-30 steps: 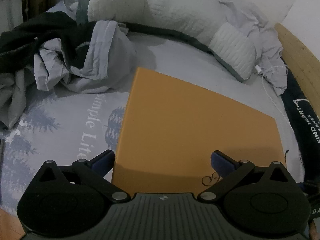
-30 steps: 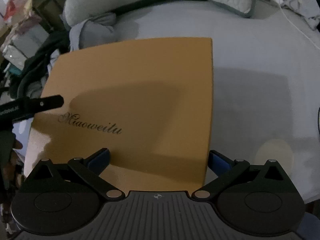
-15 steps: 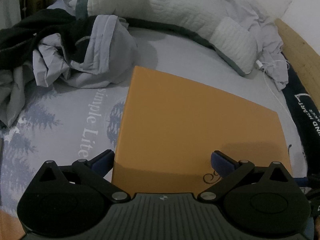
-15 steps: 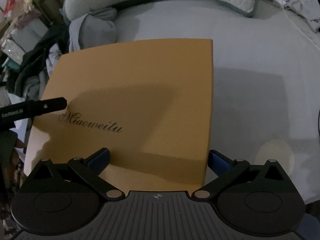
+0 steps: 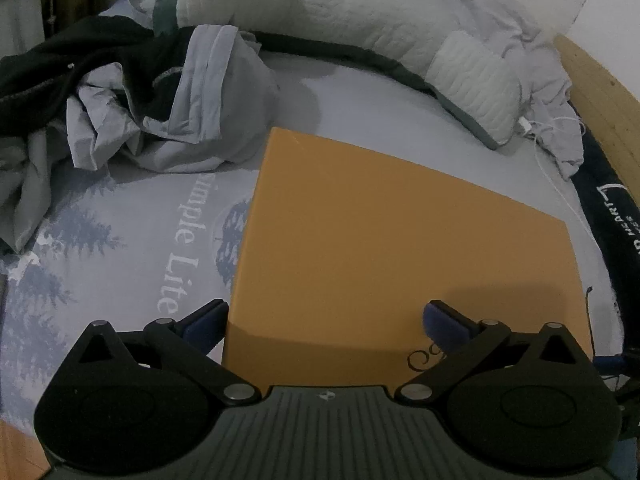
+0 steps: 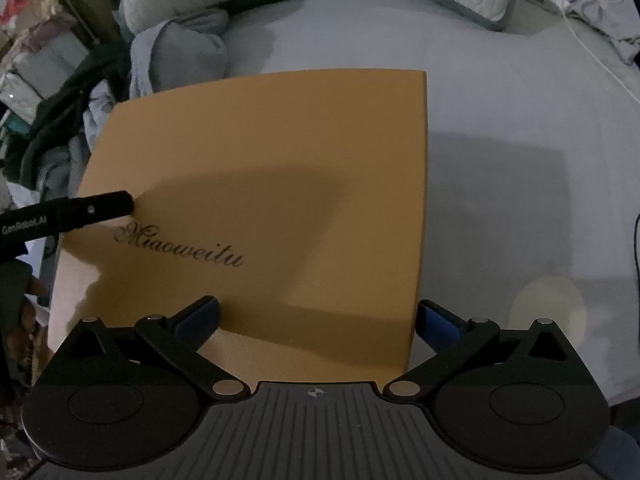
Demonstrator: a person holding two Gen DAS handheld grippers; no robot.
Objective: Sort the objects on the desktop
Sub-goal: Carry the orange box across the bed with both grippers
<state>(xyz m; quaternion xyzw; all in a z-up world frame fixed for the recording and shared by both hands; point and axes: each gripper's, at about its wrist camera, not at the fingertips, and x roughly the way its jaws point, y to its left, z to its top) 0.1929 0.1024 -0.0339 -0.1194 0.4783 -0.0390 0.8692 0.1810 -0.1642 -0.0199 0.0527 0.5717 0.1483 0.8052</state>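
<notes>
A flat orange box [image 5: 400, 240] with black script lettering [image 6: 180, 246] lies on the bed. My left gripper [image 5: 326, 318] is open at the box's near left corner. One of its fingers is just outside the left edge and the other is over the lid. My right gripper [image 6: 318, 314] is open at the near right corner, with its right finger outside the right edge and its left finger over the lid. The left gripper's black finger [image 6: 88, 210] shows at the box's left side in the right wrist view. Nothing is gripped.
Crumpled grey and black clothes [image 5: 160, 112] lie to the box's far left. A long quilted pillow [image 5: 360, 12] curves across the back. A white charger cable [image 6: 592, 40] and a wooden bed frame [image 5: 600, 92] are at the right. Bare sheet [image 6: 520, 160] lies right of the box.
Only the left wrist view has drifted a little. The box stays put and both grippers stay open in the same places.
</notes>
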